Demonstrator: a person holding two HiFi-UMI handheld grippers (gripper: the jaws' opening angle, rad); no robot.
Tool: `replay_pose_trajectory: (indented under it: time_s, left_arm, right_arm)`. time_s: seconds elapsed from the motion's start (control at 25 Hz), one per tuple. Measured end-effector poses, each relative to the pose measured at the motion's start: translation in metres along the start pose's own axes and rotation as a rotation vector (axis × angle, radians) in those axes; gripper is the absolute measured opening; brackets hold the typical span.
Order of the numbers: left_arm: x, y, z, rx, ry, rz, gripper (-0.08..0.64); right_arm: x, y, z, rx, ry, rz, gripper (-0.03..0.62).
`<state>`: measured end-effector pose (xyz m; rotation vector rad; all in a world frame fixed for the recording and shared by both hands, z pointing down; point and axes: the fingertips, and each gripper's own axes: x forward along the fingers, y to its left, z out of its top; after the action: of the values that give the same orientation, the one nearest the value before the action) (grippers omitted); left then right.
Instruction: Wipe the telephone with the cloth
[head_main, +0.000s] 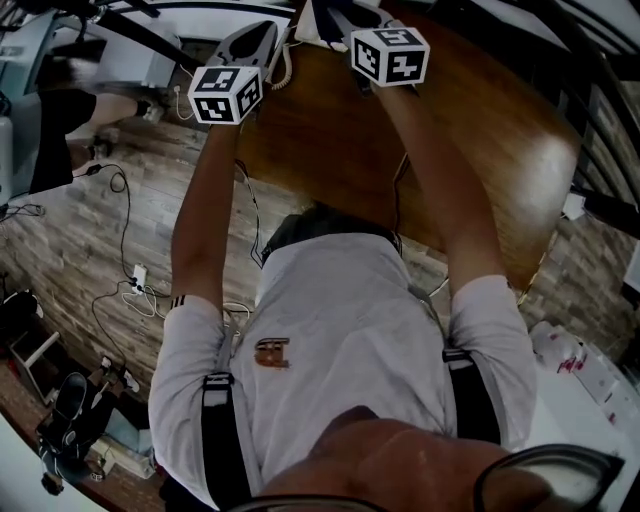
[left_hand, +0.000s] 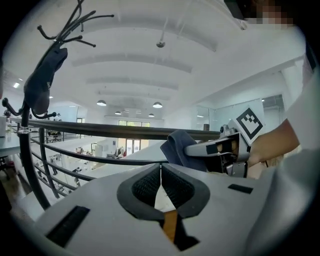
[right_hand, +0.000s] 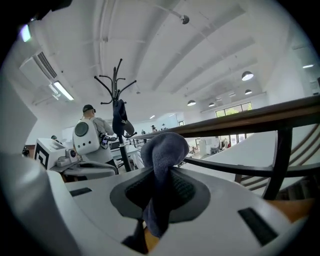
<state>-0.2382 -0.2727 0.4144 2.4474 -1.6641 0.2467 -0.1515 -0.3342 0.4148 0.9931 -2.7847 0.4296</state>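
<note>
Over wooden table, cloth clamped in right hand-held gripper

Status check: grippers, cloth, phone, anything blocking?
Left gripper jaws shut, empty. Right gripper jaws shut on cloth. Telephone not made out in either gripper view; both look over a railing. Nothing blocking seen.

A brown wooden table shines in the light; beside it is a wood floor with thin cables lying on it; a dark rail runs across the room; a black coat stand has something dark hanging on it; a person with a white backpack stands near the coat stand; round lamps glow on the white ceiling.
</note>
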Motion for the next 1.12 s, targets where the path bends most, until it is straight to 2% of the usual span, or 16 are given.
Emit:
replay_pose_trajectory:
  time_s: [0.2, 0.48, 0.56, 0.76, 1.12]
  left_arm:
    - [0.044, 0.013, -0.012, -0.012, 0.082, 0.019, 0.021]
    - [0.096, 0.038, -0.026, 0.026, 0.197, 0.011, 0.026]
    - [0.109, 0.044, -0.029, 0.023, 0.217, -0.007, 0.063]
    - [0.14, 0.059, -0.046, -0.007, 0.29, -0.066, 0.103]
    - [0.164, 0.069, -0.075, 0.005, 0.443, -0.188, 0.133]
  right_arm:
    - [0.028, -0.041, -0.001, 0.027, 0.045, -0.024, 0.078]
    - [0.062, -0.084, -0.001, 0.093, 0.105, -0.101, 0.078]
    - [0.072, -0.09, 0.002, 0.095, 0.115, -0.113, 0.078]
    - [0.102, -0.1, -0.001, 0.089, 0.164, -0.153, 0.078]
    - [0.141, -0.104, -0.009, 0.113, 0.246, -0.235, 0.078]
